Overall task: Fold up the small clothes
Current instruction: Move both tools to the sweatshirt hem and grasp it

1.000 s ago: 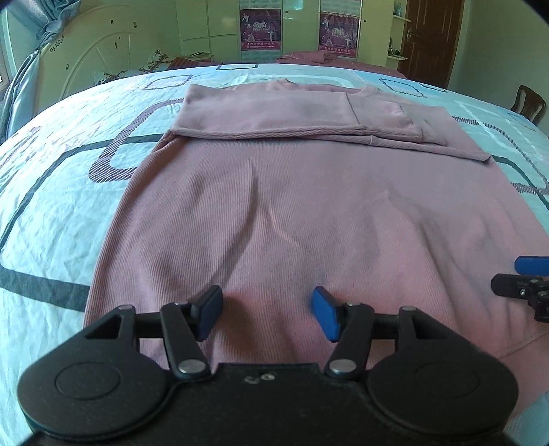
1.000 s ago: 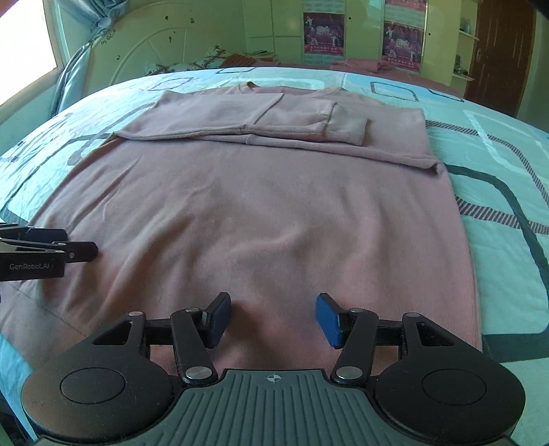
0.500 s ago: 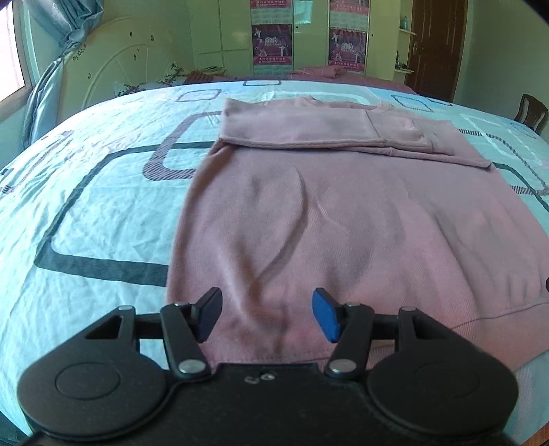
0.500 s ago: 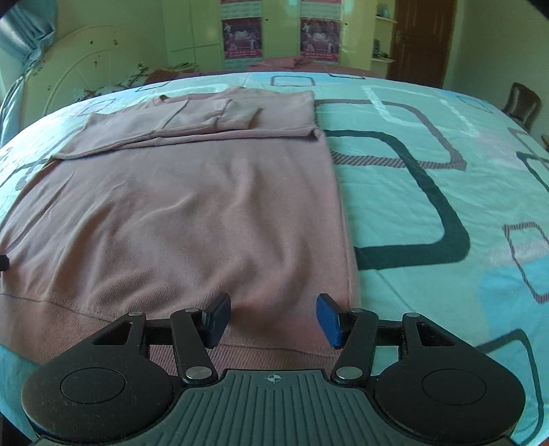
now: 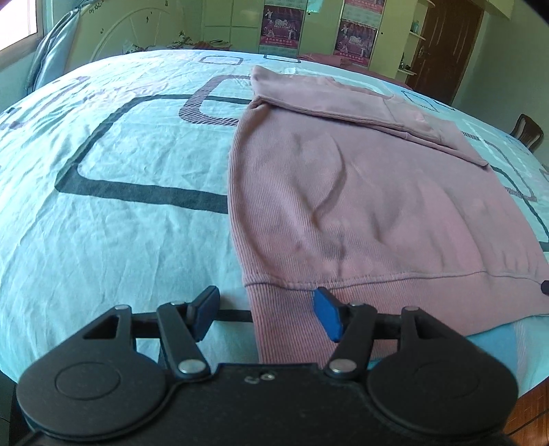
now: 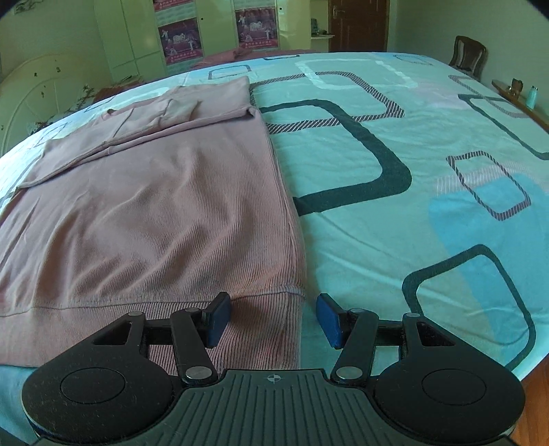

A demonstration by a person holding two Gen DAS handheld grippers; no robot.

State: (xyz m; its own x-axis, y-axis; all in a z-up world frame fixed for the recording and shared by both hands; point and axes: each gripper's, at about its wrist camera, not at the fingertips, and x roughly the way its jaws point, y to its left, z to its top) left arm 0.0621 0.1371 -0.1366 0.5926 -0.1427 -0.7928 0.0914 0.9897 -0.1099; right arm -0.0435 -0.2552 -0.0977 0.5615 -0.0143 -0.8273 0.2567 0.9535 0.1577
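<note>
The left hand-held gripper (image 5: 264, 317) is hanging spread over the near left corner of the pink sweater (image 5: 360, 206), its jaws straddling the ribbed hem (image 5: 377, 291) without pinching it, while the right hand-held gripper (image 6: 272, 317) is waiting, equally spread, astride the hem's near right corner (image 6: 267, 315). The step in hand appears to be taking both hem corners for the next fold; the next move is likely calling for each pair of jaws to drop onto the rib and press together so both cloth layers are caught. The sweater is lying flat on the bed (image 5: 120, 206), its hem at the bed's near edge and its sleeves (image 6: 154, 113) already folded across the far end. Beyond the sweater, a wooden chair (image 6: 468, 56) and wardrobe doors (image 5: 219, 20) are standing well clear; nothing is blocking the fold path.
</note>
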